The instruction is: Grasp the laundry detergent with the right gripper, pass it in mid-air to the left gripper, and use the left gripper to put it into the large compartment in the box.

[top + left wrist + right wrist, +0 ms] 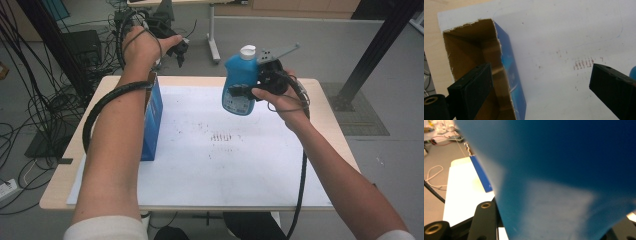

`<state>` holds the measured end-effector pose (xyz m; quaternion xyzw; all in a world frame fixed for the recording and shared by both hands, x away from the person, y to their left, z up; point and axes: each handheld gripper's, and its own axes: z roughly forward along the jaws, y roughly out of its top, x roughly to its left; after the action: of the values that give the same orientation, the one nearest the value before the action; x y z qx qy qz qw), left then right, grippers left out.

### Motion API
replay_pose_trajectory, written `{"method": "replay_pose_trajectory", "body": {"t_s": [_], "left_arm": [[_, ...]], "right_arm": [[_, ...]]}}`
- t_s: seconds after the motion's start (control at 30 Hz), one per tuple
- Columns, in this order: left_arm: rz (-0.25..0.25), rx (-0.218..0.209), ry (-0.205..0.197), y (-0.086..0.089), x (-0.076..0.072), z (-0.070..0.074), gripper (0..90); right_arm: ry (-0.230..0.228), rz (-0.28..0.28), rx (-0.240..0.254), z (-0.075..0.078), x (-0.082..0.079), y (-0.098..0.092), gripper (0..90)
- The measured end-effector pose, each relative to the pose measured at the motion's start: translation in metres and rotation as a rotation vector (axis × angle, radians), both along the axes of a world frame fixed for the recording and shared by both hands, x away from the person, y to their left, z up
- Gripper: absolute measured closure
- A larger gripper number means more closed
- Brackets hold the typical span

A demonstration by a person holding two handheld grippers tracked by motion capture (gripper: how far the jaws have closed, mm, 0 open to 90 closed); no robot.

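Observation:
A blue bottle (239,75) with a white cap is held up in the air above the table's far right part, with my right gripper (241,93) shut on its lower body. In the right gripper view the bottle (564,170) sits blurred and very close between the black jaws. A tall blue box (152,117) stands on the left of the table, its torn top open and its brown cardboard inside (471,50) showing. My left gripper (178,52) is raised over the far edge behind the box. Its jaws stand wide open, and the left gripper (541,77) looks down with nothing between them.
A white sheet (220,160) with small reddish marks covers the wooden table (55,192). Cables and dark equipment (80,45) lie on the floor to the left and beyond the table. A table leg (212,35) and a black frame post (372,55) stand behind.

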<state>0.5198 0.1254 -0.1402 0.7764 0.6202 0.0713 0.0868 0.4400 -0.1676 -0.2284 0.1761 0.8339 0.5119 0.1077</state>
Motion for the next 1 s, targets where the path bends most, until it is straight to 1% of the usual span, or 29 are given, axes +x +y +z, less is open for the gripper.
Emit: {"method": "replay_pose_trajectory", "body": {"t_s": [0.17, 0.37, 0.47, 0.53, 0.6, 0.63, 0.7, 0.73, 0.8, 0.83, 0.93, 1.0], "left_arm": [[-0.035, 0.002, -0.004, 0.002, -0.002, 0.005, 5.6], [-0.106, 0.004, -0.012, 0.002, -0.006, 0.018, 5.5], [-0.136, 0.012, -0.011, 0.002, -0.009, 0.022, 5.5], [-0.164, 0.012, -0.014, 0.002, -0.011, 0.025, 5.5], [-0.213, 0.004, -0.018, 0.0, -0.014, 0.029, 5.5], [-0.213, 0.004, -0.018, 0.0, -0.014, 0.029, 5.8], [-0.262, 0.016, -0.021, -0.001, -0.018, 0.032, 5.7], [-0.273, 0.012, -0.021, -0.001, -0.018, 0.033, 5.8], [-0.309, 0.009, -0.01, -0.002, -0.021, 0.035, 5.8], [-0.34, 0.006, 0.0, -0.003, -0.023, 0.036, 5.8], [-0.407, 0.026, 0.011, -0.006, -0.026, 0.038, 5.8], [-0.445, 0.034, 0.009, -0.008, -0.028, 0.04, 5.9]], "right_arm": [[0.012, 0.032, -0.016, 0.0, 0.012, 0.018, 44.4], [0.032, 0.073, -0.039, -0.007, 0.029, 0.042, 44.4], [0.054, 0.087, -0.023, -0.01, 0.036, 0.051, 44.3], [0.062, 0.096, -0.025, -0.013, 0.041, 0.057, 44.3], [0.067, 0.107, -0.028, -0.016, 0.045, 0.063, 44.3], [0.067, 0.107, -0.028, -0.016, 0.045, 0.063, 44.3], [0.084, 0.124, -0.03, -0.023, 0.05, 0.071, 44.3], [0.091, 0.13, -0.029, -0.025, 0.051, 0.073, 44.3], [0.094, 0.14, -0.03, -0.028, 0.053, 0.078, 44.3], [0.093, 0.147, -0.032, -0.03, 0.054, 0.08, 44.3], [0.099, 0.169, -0.037, -0.035, 0.057, 0.087, 44.3], [0.101, 0.182, -0.041, -0.038, 0.058, 0.091, 44.3]]}}
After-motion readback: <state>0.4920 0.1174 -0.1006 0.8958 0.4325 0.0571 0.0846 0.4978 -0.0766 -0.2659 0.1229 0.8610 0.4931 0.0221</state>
